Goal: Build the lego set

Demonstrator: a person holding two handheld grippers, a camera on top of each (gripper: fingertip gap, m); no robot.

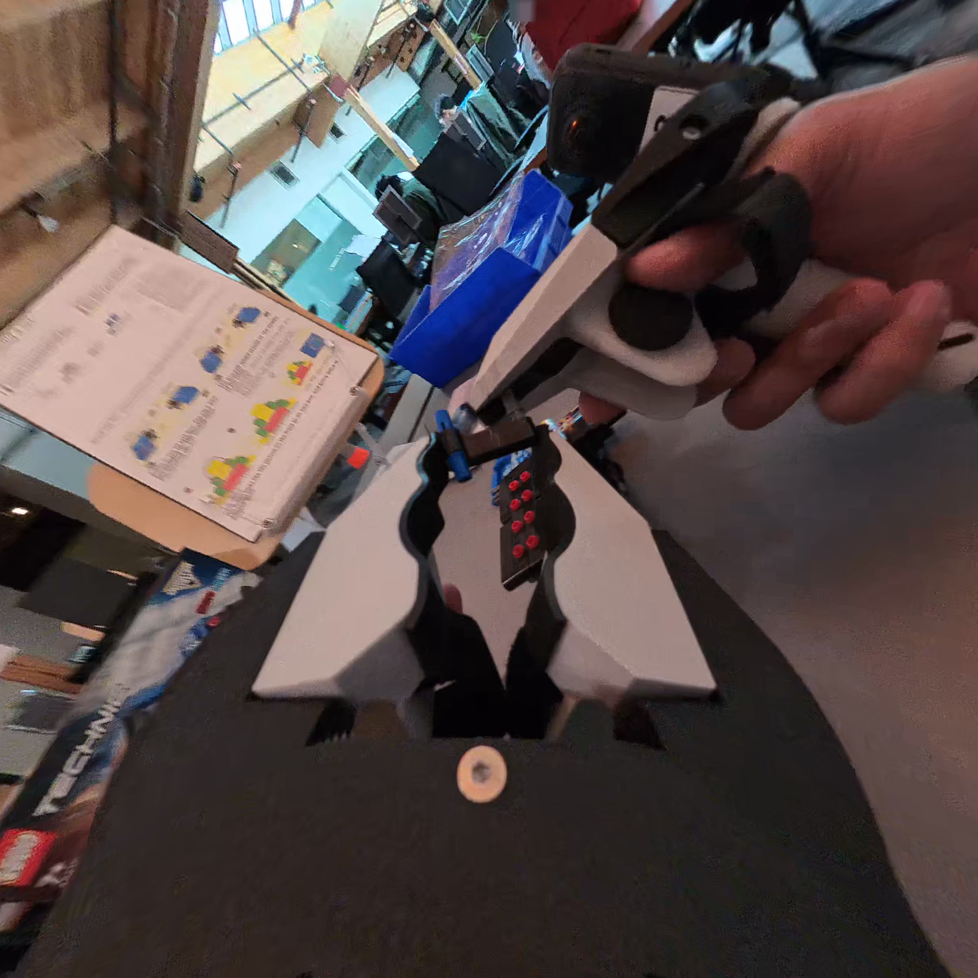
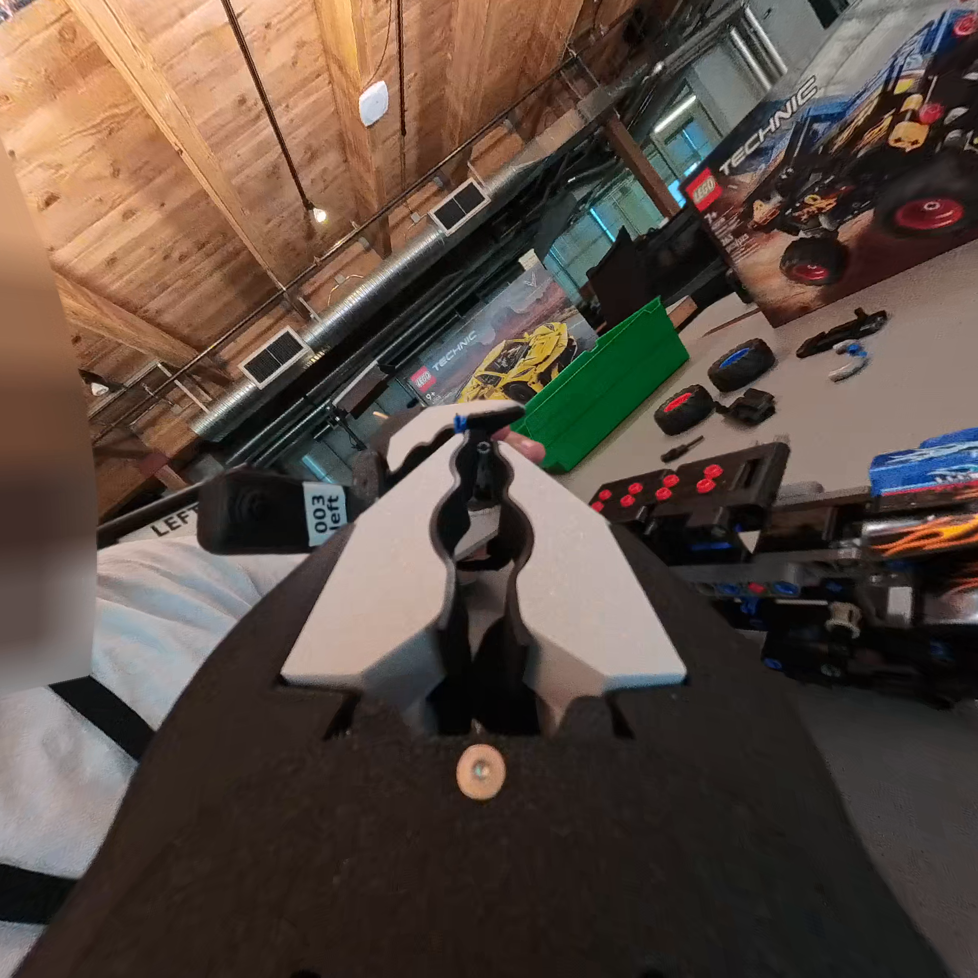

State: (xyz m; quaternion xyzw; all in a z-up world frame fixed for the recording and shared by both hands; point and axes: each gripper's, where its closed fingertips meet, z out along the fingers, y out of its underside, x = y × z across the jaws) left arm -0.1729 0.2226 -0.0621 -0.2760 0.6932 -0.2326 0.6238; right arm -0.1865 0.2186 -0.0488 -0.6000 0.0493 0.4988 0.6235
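My left gripper (image 1: 492,450) is shut on a small black toy-brick piece (image 1: 503,439) with a blue pin (image 1: 455,460) at one end, held above the grey table (image 1: 794,529). My right gripper (image 1: 489,415), held by a hand (image 1: 873,238), comes in from the upper right and pinches the same piece. In the right wrist view my right gripper (image 2: 479,442) is shut on the black piece (image 2: 479,465), with the blue pin (image 2: 459,422) at the tips. The left gripper (image 2: 476,415) meets it from the far side.
A black beam with red pins (image 1: 521,524) lies below, part of a half-built toy truck (image 2: 847,555). Two wheels (image 2: 741,365) and small parts lie near a green bin (image 2: 603,386) and a toy box (image 2: 847,185). A blue bin (image 1: 476,307) and an instruction sheet (image 1: 174,381) stand behind.
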